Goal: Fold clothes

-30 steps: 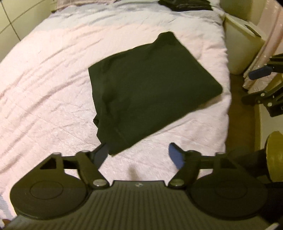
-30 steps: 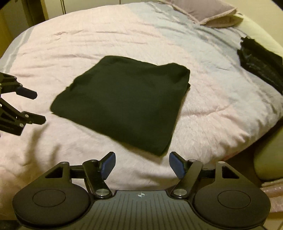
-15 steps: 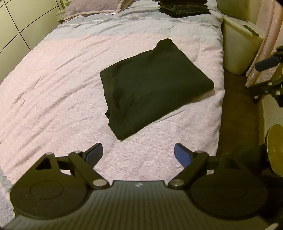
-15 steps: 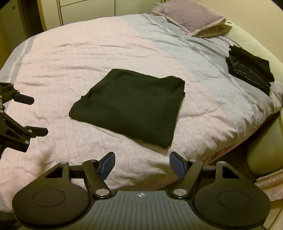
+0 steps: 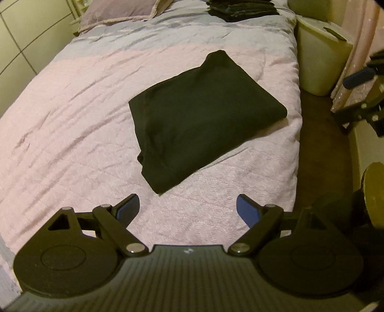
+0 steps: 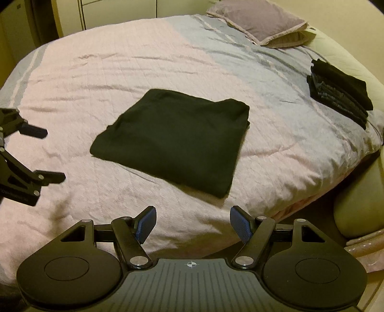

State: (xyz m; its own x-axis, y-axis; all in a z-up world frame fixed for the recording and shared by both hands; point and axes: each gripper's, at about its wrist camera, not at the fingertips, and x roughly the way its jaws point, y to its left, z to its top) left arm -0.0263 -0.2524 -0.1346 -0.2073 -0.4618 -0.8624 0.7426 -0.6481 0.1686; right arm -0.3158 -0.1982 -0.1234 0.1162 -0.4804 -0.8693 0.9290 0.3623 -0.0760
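Observation:
A black garment (image 5: 206,115) (image 6: 175,136) lies folded into a flat rectangle on the pink and grey bed cover (image 5: 72,120) (image 6: 96,67). My left gripper (image 5: 187,206) hangs above the cover just short of the garment's near corner, open, with nothing between its blue pads. My right gripper (image 6: 192,217) is also open and empty, held over the bed's edge a little short of the garment. Each gripper shows at the side of the other's view: the left gripper (image 6: 45,153) and the right gripper (image 5: 352,96). Neither touches the cloth.
A stack of folded dark clothes (image 6: 338,91) (image 5: 242,9) sits near the bed's far edge, beside a purple pillow (image 6: 264,21) (image 5: 120,14). A cream bin (image 5: 319,55) stands on the brown floor (image 5: 319,148) next to the bed. Cupboard doors (image 6: 115,9) line the wall.
Both grippers have drawn back and up from the folded garment, so it looks smaller and more of the bed shows. The left jaws have widened a little.

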